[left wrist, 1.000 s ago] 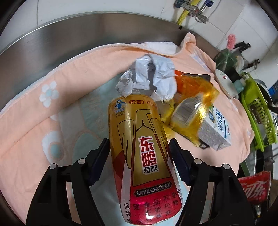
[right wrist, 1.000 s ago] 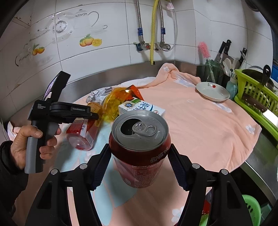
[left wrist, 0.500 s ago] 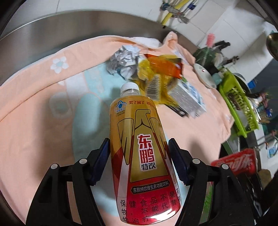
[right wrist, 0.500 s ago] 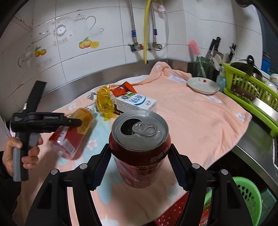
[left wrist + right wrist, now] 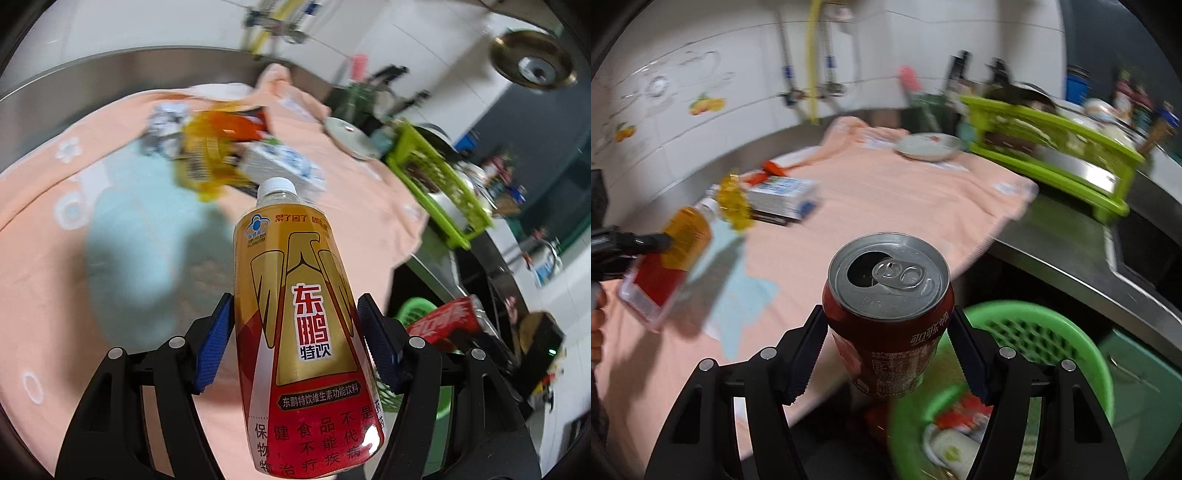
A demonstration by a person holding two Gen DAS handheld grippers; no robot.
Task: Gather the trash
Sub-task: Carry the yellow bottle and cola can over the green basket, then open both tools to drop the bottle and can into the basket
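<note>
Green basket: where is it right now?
In the right wrist view the green basket sits low at lower right, beyond the counter edge, just behind the red can.

A gold-and-red drink bottle (image 5: 303, 332) with a white cap points toward 12 o'clock, an opened red can (image 5: 890, 314) stands upright, and a green mesh basket (image 5: 1052, 332) holding scraps sits at 5 o'clock below the can.
</note>
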